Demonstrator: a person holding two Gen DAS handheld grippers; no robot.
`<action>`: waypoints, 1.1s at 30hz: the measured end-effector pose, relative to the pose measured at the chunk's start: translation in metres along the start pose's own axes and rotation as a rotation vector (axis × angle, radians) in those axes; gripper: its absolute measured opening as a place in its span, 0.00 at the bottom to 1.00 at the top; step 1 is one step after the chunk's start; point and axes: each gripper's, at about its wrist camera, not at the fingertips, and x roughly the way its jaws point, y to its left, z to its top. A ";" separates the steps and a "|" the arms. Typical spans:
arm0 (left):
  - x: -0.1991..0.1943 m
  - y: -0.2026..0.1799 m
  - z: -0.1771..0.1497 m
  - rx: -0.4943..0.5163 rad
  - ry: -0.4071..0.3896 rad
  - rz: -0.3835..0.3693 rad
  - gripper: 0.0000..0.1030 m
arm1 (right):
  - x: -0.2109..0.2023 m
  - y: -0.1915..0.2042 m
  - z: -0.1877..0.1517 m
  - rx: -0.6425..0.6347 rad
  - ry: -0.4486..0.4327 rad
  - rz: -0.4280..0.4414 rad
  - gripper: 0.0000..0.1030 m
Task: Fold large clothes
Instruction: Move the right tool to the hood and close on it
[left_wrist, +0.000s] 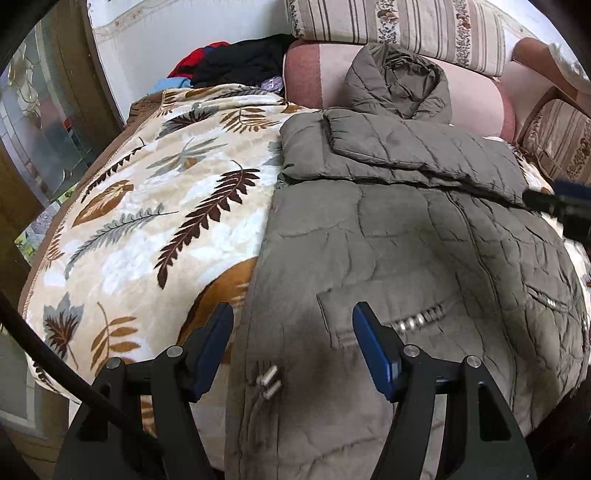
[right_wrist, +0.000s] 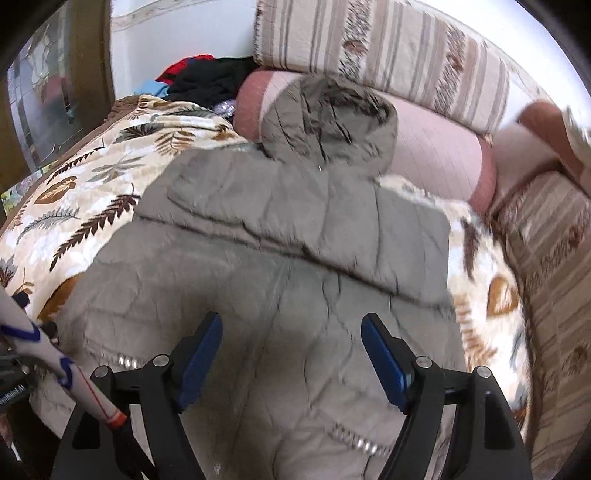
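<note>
An olive-grey quilted hooded jacket (left_wrist: 406, 240) (right_wrist: 295, 240) lies front up on a leaf-patterned blanket (left_wrist: 147, 203) (right_wrist: 74, 206). Its hood (left_wrist: 399, 81) (right_wrist: 332, 118) rests against a pink bolster. A sleeve (left_wrist: 406, 147) is folded across the chest. My left gripper (left_wrist: 293, 314) is open over the jacket's lower left edge, one finger above the blanket and the other above the zipped pocket, with nothing between the pads. My right gripper (right_wrist: 292, 319) is open above the jacket's lower middle, also holding nothing. It shows at the right edge of the left wrist view (left_wrist: 565, 210).
A pink bolster (left_wrist: 476, 99) (right_wrist: 436, 155) and striped cushions (left_wrist: 406, 26) (right_wrist: 369, 44) line the back and right. A pile of black, red and blue clothes (left_wrist: 236, 62) (right_wrist: 207, 77) sits at the back left. A glazed wooden door (left_wrist: 44, 122) stands left. A white sleeve (right_wrist: 55, 350) crosses the lower left.
</note>
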 end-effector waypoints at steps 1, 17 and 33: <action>0.005 0.001 0.004 -0.006 -0.002 -0.002 0.64 | 0.002 0.002 0.011 -0.011 -0.011 -0.002 0.79; 0.088 -0.005 0.057 -0.013 -0.126 -0.068 0.65 | 0.134 -0.072 0.250 0.247 0.048 -0.035 0.80; 0.121 0.004 0.052 -0.035 -0.030 -0.218 0.71 | 0.286 -0.113 0.376 0.683 0.064 0.058 0.88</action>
